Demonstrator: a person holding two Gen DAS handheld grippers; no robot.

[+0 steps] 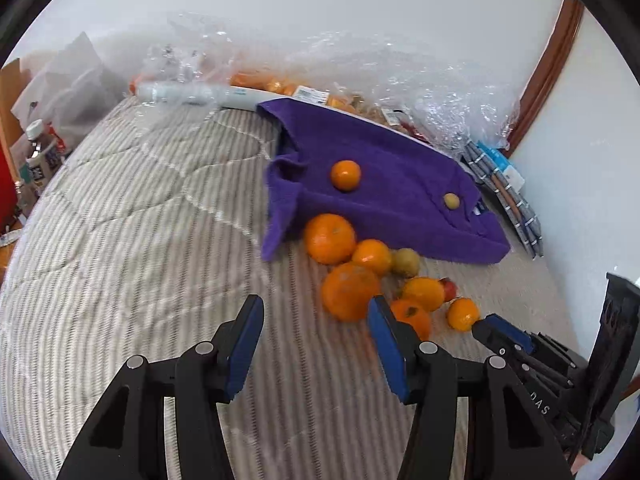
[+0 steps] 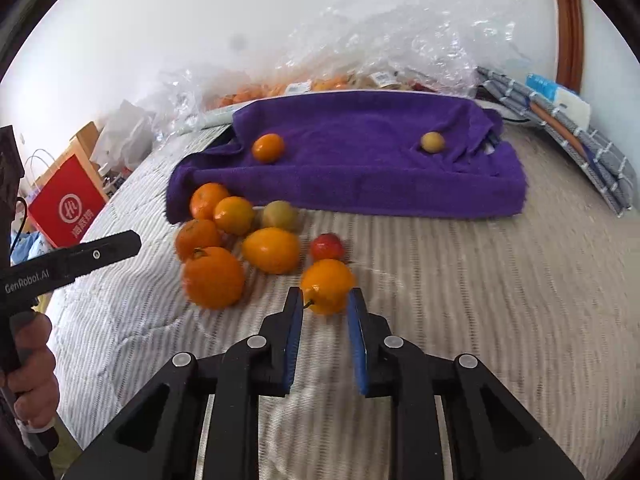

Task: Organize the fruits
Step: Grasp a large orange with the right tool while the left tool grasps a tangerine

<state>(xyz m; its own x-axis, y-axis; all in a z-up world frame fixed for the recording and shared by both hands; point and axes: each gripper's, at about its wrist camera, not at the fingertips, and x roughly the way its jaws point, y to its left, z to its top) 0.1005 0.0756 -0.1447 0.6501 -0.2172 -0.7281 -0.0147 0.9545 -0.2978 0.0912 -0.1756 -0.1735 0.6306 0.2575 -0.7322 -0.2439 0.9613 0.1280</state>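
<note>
A purple towel (image 2: 360, 160) lies on the striped bed cover (image 1: 140, 240), with a small orange (image 2: 268, 147) and a small yellow-green fruit (image 2: 432, 142) on it. In front of the towel lies a pile of several oranges (image 2: 214, 276), a yellowish fruit (image 2: 280, 215) and a small red fruit (image 2: 327, 246). My right gripper (image 2: 325, 300) has its fingertips on either side of a small stemmed orange (image 2: 327, 284), jaws close to its sides. My left gripper (image 1: 316, 316) is open and empty over the cover, left of the pile (image 1: 350, 292). The towel also shows in the left wrist view (image 1: 380, 184).
Clear plastic bags (image 2: 380, 52) with packed fruit lie behind the towel against the wall. Folded grey checked cloths (image 2: 568, 132) sit at the right. A red paper bag (image 2: 66, 204) and bottles (image 1: 38, 156) stand off the bed's left side.
</note>
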